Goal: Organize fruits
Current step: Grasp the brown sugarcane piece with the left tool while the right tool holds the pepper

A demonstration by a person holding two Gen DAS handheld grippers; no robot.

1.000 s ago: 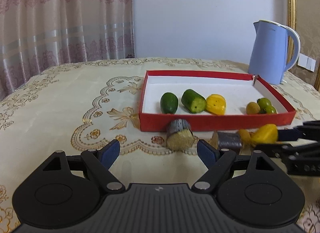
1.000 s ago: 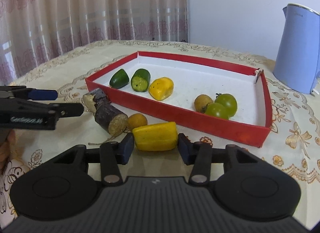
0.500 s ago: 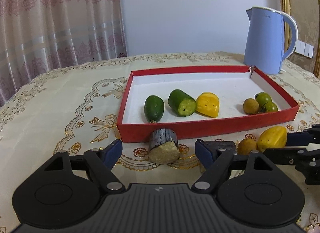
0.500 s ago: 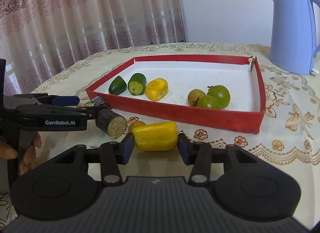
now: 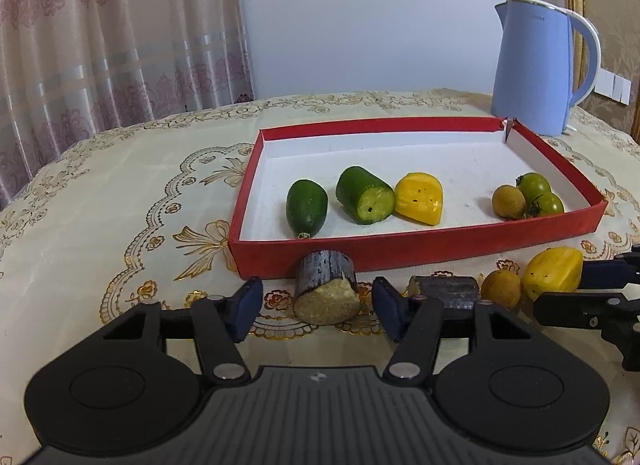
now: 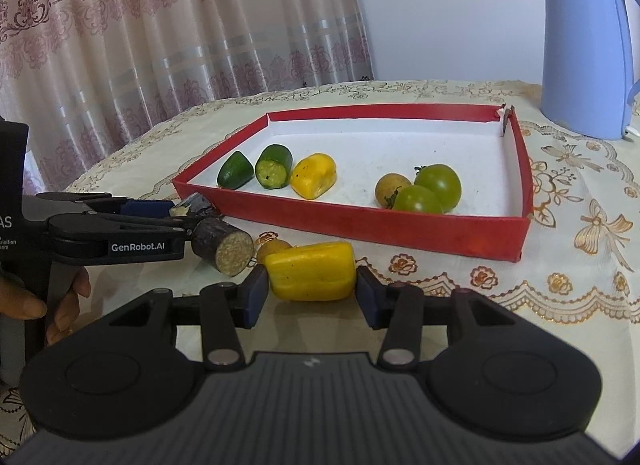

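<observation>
Red tray (image 5: 420, 251): two cucumber pieces (image 5: 307, 207), one yellow piece (image 5: 419, 198), one brown fruit (image 5: 508, 202), two green tomatoes (image 5: 534, 186). Near it (on the cloth): two dark stubs (image 5: 326, 292). Left gripper (image 5: 316, 305) wide around one stub; right gripper (image 6: 309, 292) wide beside a yellow chunk (image 6: 311, 271).

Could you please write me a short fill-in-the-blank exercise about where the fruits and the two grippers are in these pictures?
1. The red tray holds ___ green tomatoes.
2. The right gripper has its fingers on either side of a ___ fruit piece.
3. The left gripper is open around a dark sugarcane piece lying ___ the tray.
4. The kettle behind the tray is ___ in colour.

Missing words: two; yellow; outside; blue
</observation>
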